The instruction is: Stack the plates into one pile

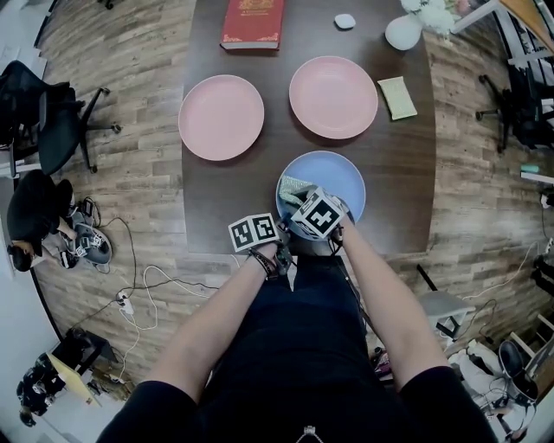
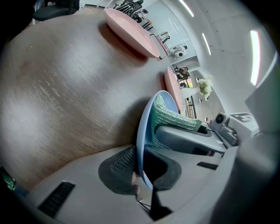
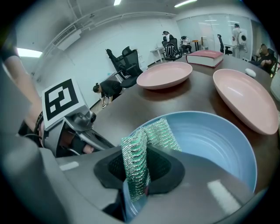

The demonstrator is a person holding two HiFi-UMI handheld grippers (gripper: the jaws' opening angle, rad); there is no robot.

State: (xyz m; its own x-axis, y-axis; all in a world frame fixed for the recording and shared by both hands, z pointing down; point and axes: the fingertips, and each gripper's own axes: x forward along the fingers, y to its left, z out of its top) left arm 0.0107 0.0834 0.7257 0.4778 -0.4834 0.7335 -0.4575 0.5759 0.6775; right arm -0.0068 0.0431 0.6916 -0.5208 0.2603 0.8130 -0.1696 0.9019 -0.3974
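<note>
Both hands were down at the near edge of the dark brown wooden table (image 1: 389, 173), busy with the round light-blue plate (image 1: 342, 177), the one sitting closest to the person. The left gripper (image 2: 142, 168) had its jaws almost together, pinched right on that plate's rim, the thin edge running up between the black pads. The right gripper (image 3: 139, 173) was just beside it on the same rim. Its jaws were clamped on a green glittery mesh cloth (image 3: 159, 133), which stood folded between the pads and spilled over into the plate's bowl. The plate's edge ran in under the cloth there too. The two grippers' marker cubes sat close together.

Further across the table, the two round pale-pink plates lay flat and apart from each other, one to the left (image 1: 221, 117) and one to the right (image 1: 333, 97). Neither touched the blue one, so there was no pile yet. Beyond them lay a red hardback book (image 1: 253, 23), and a pale yellow pad (image 1: 397, 97) rested just beside the right-hand pink plate.
</note>
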